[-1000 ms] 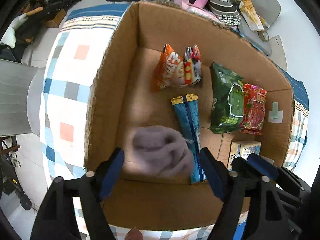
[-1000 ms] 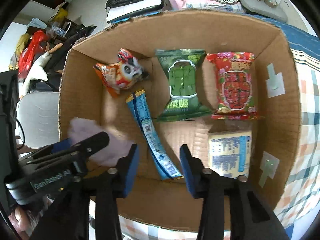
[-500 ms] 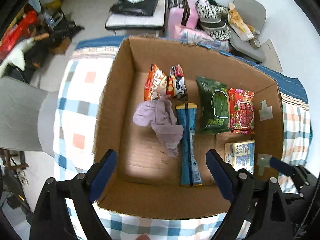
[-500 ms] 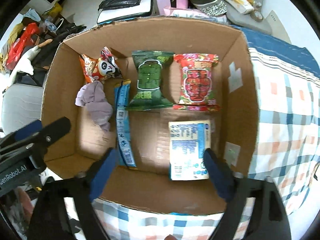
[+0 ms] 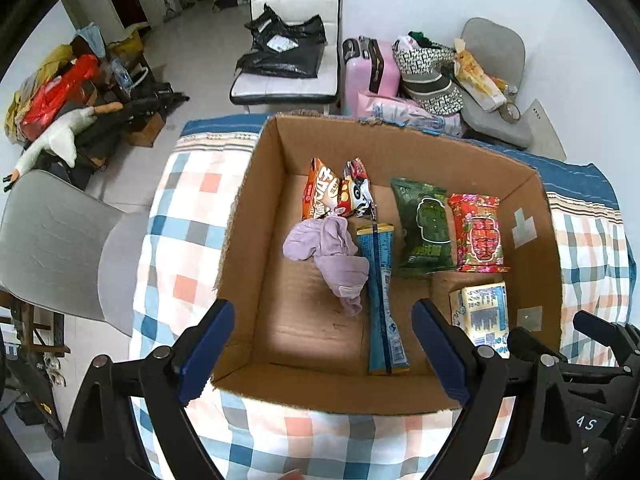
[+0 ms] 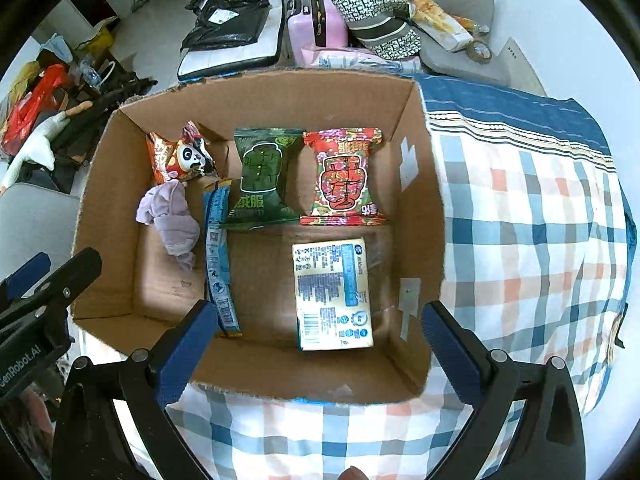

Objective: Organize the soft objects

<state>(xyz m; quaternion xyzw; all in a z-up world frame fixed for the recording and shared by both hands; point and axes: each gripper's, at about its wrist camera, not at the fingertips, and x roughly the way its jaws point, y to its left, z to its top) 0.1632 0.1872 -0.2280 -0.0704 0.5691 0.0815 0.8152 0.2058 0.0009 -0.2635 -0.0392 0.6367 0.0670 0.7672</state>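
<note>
A cardboard box (image 5: 240,216) (image 6: 424,184) stands on a checked cloth. Inside lie a crumpled lilac cloth (image 5: 328,256) (image 6: 172,220) at the left, an orange panda snack bag (image 5: 340,194) (image 6: 180,156), a long blue packet (image 5: 382,300) (image 6: 218,256), a green packet (image 5: 424,228) (image 6: 262,180), a red packet (image 5: 478,234) (image 6: 344,178) and a tissue pack (image 5: 482,312) (image 6: 332,292). My left gripper (image 5: 322,354) is open and empty above the box's near edge. My right gripper (image 6: 316,348) is open and empty, also above the near edge.
The box sits on a bed with a checked blue, white and orange cover (image 6: 532,216). Beyond it stand a white chair with black bags (image 5: 288,60), a pink suitcase (image 5: 372,68) and a grey chair with bags (image 5: 492,80). Another grey chair (image 5: 48,240) is at the left.
My left gripper let go of the lilac cloth, which now lies in the box. Both grippers pulled up and back from the box, and the right gripper opened wider.
</note>
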